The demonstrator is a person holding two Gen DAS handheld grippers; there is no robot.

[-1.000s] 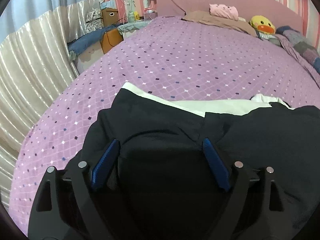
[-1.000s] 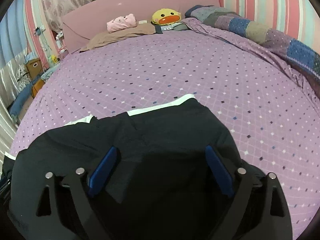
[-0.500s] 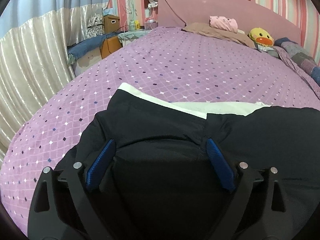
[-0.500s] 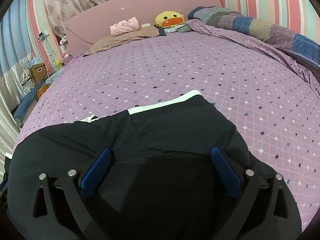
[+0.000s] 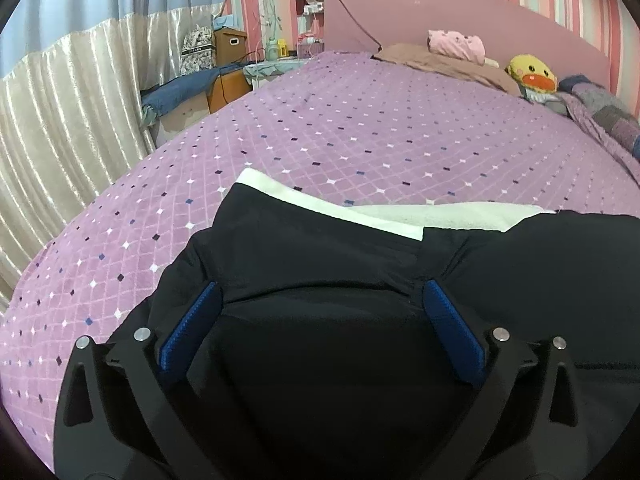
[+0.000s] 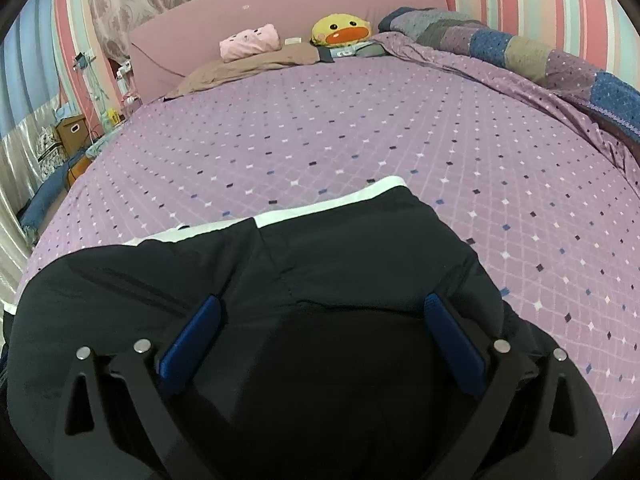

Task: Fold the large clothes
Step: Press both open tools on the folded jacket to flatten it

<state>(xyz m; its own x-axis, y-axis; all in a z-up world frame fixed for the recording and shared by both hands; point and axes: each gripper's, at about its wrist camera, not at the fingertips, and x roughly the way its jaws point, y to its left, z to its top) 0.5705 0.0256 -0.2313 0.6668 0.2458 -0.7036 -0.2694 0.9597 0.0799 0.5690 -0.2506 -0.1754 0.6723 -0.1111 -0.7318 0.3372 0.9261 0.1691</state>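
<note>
A large black garment (image 5: pixel 340 256) with a white band (image 5: pixel 384 214) along its far edge lies folded on the purple bed (image 5: pixel 380 132). It also shows in the right wrist view (image 6: pixel 340 248), with its white band (image 6: pixel 320 206). My left gripper (image 5: pixel 318 292) is open, its blue pads (image 5: pixel 192 328) wide apart over the garment's left part. My right gripper (image 6: pixel 320 304) is open, its blue pads (image 6: pixel 452 340) wide apart over the garment's right part. Black cloth fills the space between both pairs of fingers.
The purple diamond-patterned bedspread (image 6: pixel 360 120) stretches to a pink headboard (image 6: pixel 280 12). A brown pillow (image 6: pixel 256 64), a pink toy (image 6: pixel 250 42) and a yellow duck plush (image 6: pixel 342 32) lie there. A patchwork quilt (image 6: pixel 520 52) lines the right. Curtain (image 5: pixel 68 120) and boxes (image 5: pixel 228 42) stand left.
Both grippers have stayed open over the garment. The views have tilted up and drawn back slightly, so more of the headboard and wall shows. The garment lies the same.
</note>
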